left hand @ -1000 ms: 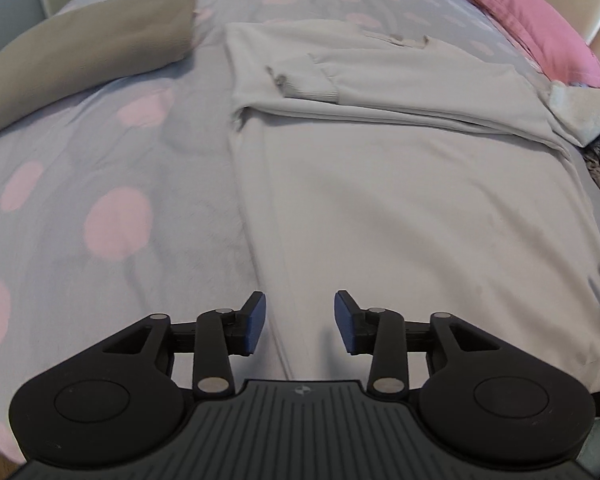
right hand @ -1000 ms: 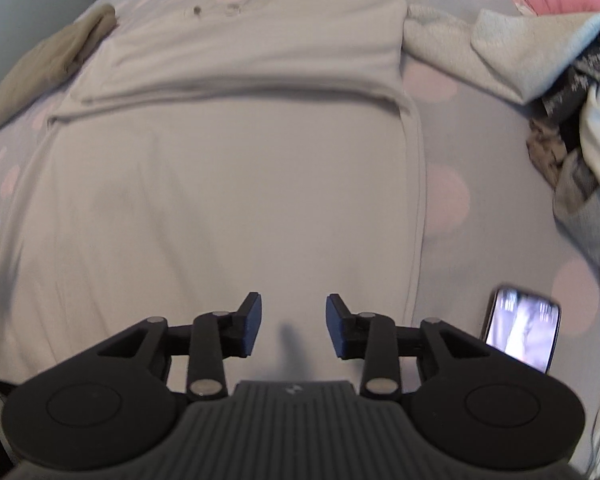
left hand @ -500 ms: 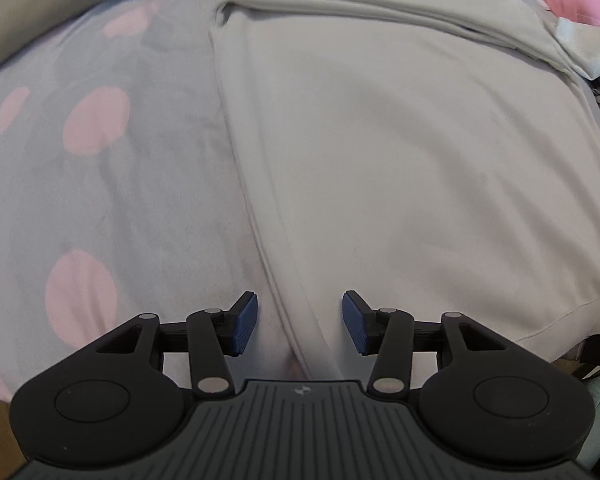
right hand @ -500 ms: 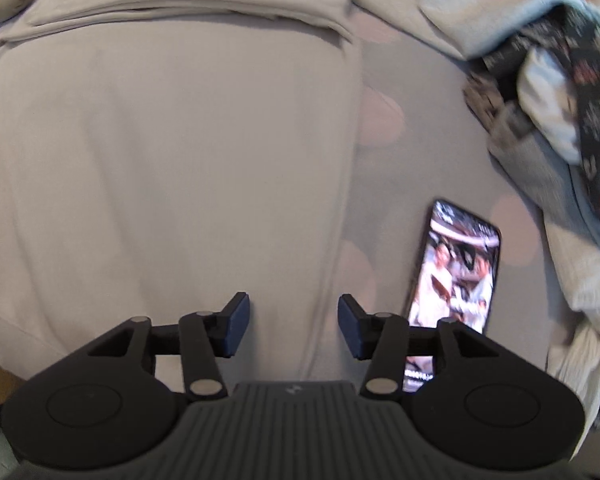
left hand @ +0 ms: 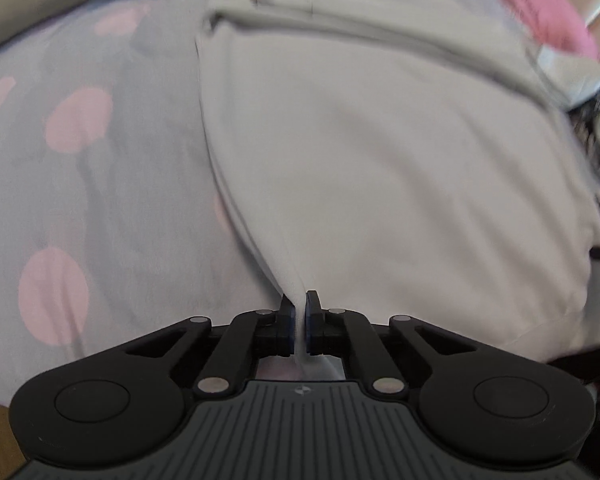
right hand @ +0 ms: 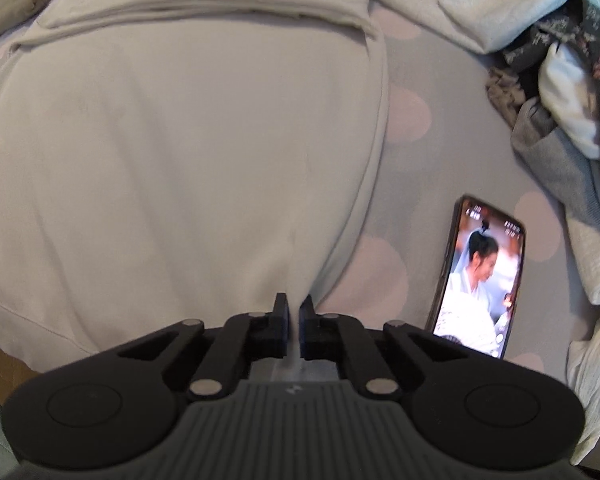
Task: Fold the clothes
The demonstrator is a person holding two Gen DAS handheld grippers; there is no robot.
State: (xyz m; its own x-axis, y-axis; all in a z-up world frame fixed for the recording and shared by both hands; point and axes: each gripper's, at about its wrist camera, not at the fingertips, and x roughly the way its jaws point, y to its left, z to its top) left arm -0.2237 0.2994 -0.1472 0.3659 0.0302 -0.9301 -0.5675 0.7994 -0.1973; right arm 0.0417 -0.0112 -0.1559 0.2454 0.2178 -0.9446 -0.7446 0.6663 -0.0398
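Left gripper (left hand: 298,322) pinches the beige sweatshirt (left hand: 380,168) hem corner. Right gripper (right hand: 294,326) is clamped on the opposite corner (phone (right hand: 480,276) lies beside).

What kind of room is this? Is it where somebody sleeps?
Probably a bedroom: the cream top lies on a grey bedspread with pink dots, a pink pillow sits at the far end, and more clothes are piled beside.

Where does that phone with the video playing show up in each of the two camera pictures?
Left wrist view: the phone is not visible; the right edge is blurred.
Right wrist view: the phone lies on the spotted bedspread, lower right, beside the beige garment but apart from it.
Shared landmark: the beige garment, pinched at its near hem by the left hand-held gripper and the right hand-held gripper.
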